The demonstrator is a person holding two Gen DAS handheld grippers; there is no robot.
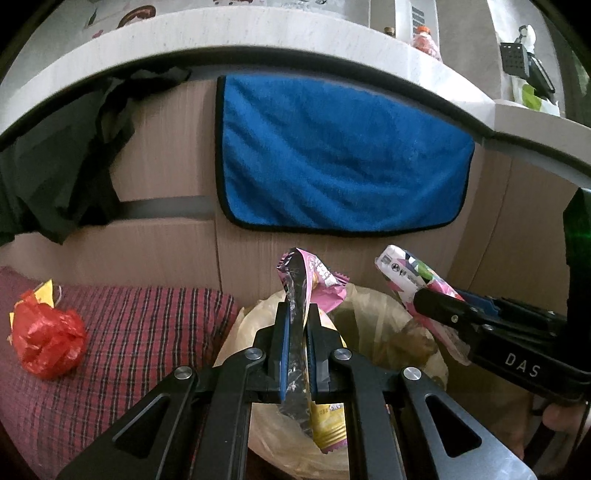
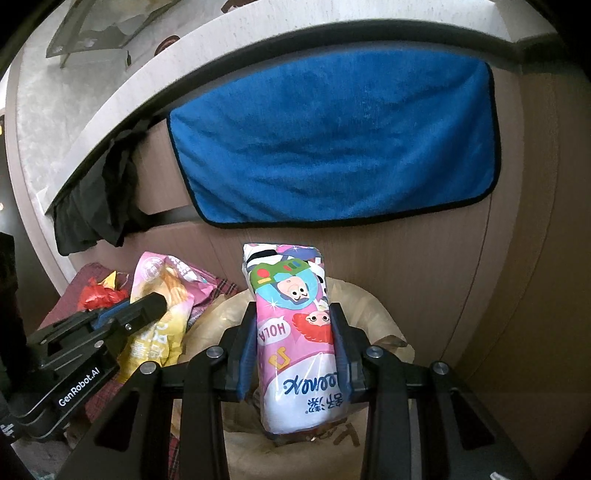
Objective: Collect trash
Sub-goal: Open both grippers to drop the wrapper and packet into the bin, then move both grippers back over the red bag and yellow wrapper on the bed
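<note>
Two pieces of trash held over a lined trash bin [image 1: 373, 332], jaws of both grippers clamped. Left gripper [image 1: 297, 332] pinching a pink snack wrapper [image 1: 314, 284] edge-on: thin, crinkly film, likely near weightless and slippery, best held mid-length as here. Right gripper [image 2: 295, 343] squeezing a cartoon-printed tissue pack [image 2: 291, 325] across its width: soft, light, compressible, plastic skin probably slick. Bin directly beneath both sets of jaws. Left of the left jaws, a crumpled red bag [image 1: 46, 339] on a plaid cloth [image 1: 147, 332]. Ahead, a blue towel [image 1: 340, 155] hanging against brown panelling below a pale marble counter [image 1: 258, 26].
</note>
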